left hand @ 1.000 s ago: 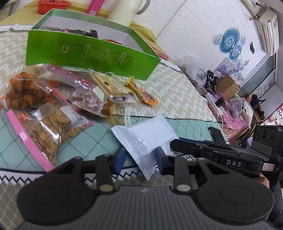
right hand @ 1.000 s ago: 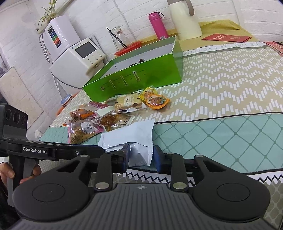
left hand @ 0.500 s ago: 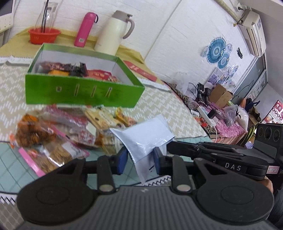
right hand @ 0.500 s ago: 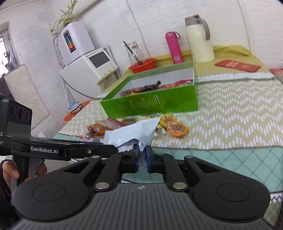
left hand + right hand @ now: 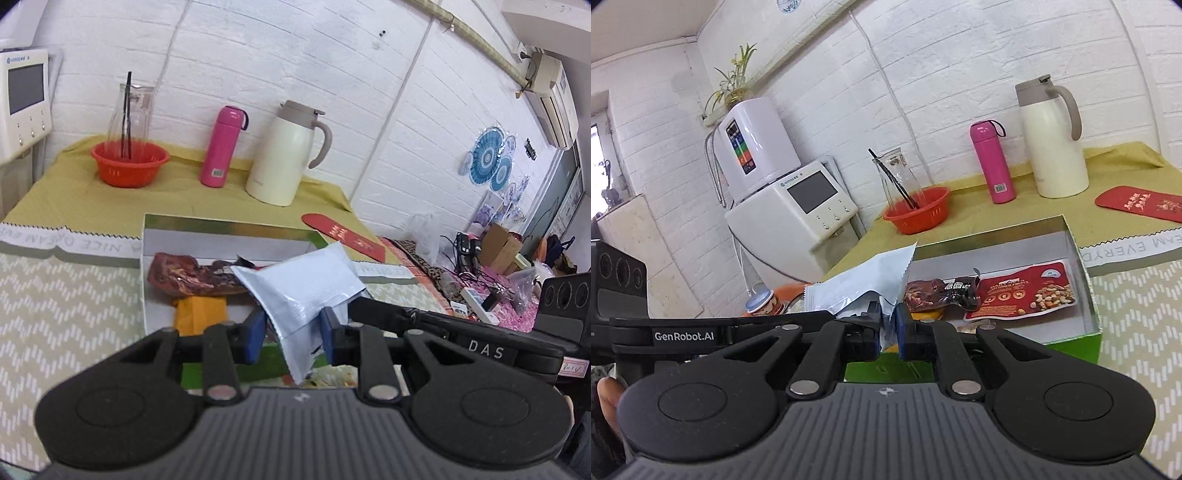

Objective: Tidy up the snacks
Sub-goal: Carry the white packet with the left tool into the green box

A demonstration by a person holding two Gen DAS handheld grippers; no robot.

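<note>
A white snack packet hangs in the air over the front wall of the green box, held from both sides. My left gripper is shut on one end of the packet. My right gripper is shut on the other end of the white packet, its blue pads pinching the crimped edge. Inside the green box lie a red nut pouch, a dark red meat pack and an orange packet. The loose snacks on the table are hidden below both views.
Behind the box stand a cream thermos jug, a pink bottle and an orange basket holding a glass carafe. A red envelope lies to the right. A white dispenser stands at the left. A hand grips the left tool.
Both grippers rose and moved forward with the white packet, from the table surface to above the green box. The right jaws closed on the packet's edge.
</note>
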